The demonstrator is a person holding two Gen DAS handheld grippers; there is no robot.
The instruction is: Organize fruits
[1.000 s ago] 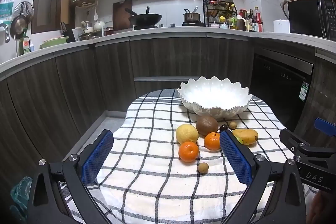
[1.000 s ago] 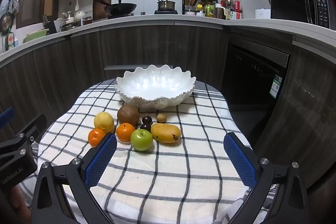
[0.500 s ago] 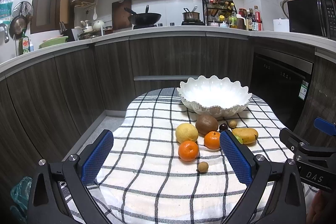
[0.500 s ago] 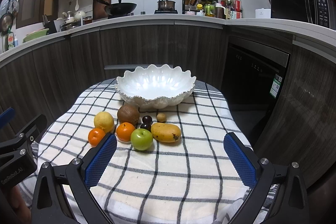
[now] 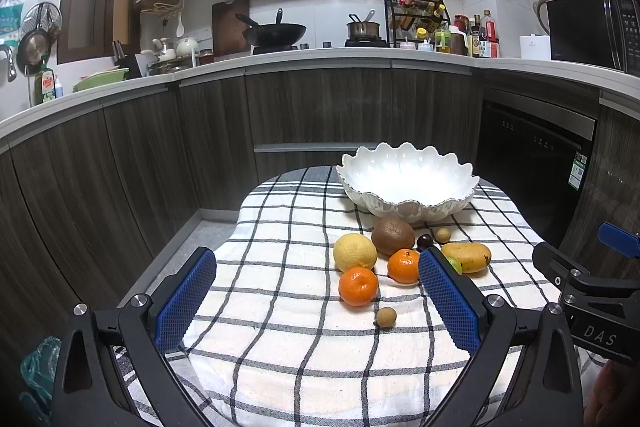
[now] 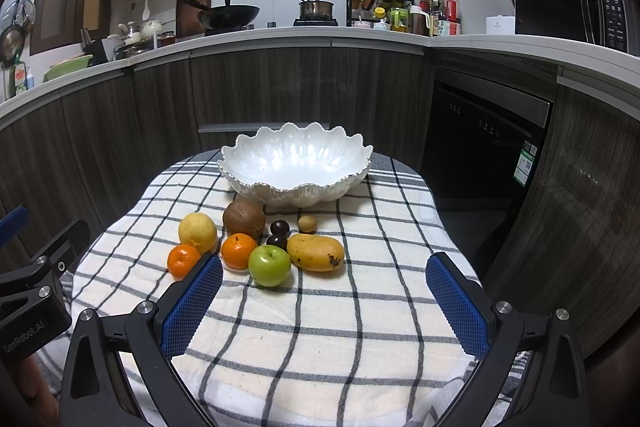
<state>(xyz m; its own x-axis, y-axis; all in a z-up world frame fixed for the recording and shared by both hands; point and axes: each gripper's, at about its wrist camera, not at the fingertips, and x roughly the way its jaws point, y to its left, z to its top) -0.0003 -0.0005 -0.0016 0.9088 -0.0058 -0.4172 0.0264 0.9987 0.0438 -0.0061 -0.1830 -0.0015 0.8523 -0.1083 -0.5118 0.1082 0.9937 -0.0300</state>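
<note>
Right wrist view: right gripper [image 6: 324, 301] hangs low over the near part of the checked cloth [image 6: 320, 339], blue pads spread wide, nothing between them.
Left wrist view: left gripper [image 5: 316, 301] is likewise spread wide and empty, low over the cloth's near left part.
Bowl: white scalloped bowl [image 6: 296, 183] stands at the far end of the cloth; no fruit shows inside it.
Fruit cluster: all of it lies on the cloth just in front of the bowl, between the bowl and both grippers.
Members: lemon [image 6: 197, 231], brown kiwi-like fruit [image 6: 244, 217], two mandarins [image 6: 239, 251] and [image 6: 183, 260], green apple [image 6: 270, 265], mango [image 6: 316, 252], two dark plums [image 6: 279, 227], two small tan round fruits [image 6: 307, 223] and [image 5: 385, 317].
Progress: judged from the bare bowl, sorting has not begun.
Key relation: the apple lies straight ahead of the right gripper, slightly left of its midline and close to its left pad; the mango lies just beside the apple, nearer the midline.
Mango axis: long axis runs left to right across the right gripper's line of approach, so its jaws would close along its length unless the wrist turns.
Nearer tool: the right suits the apple and mango; the left suits the near mandarin, lemon and the stray tan fruit.
Risk: fruits touch one another, so a pad sliding in may roll a neighbour.
</note>
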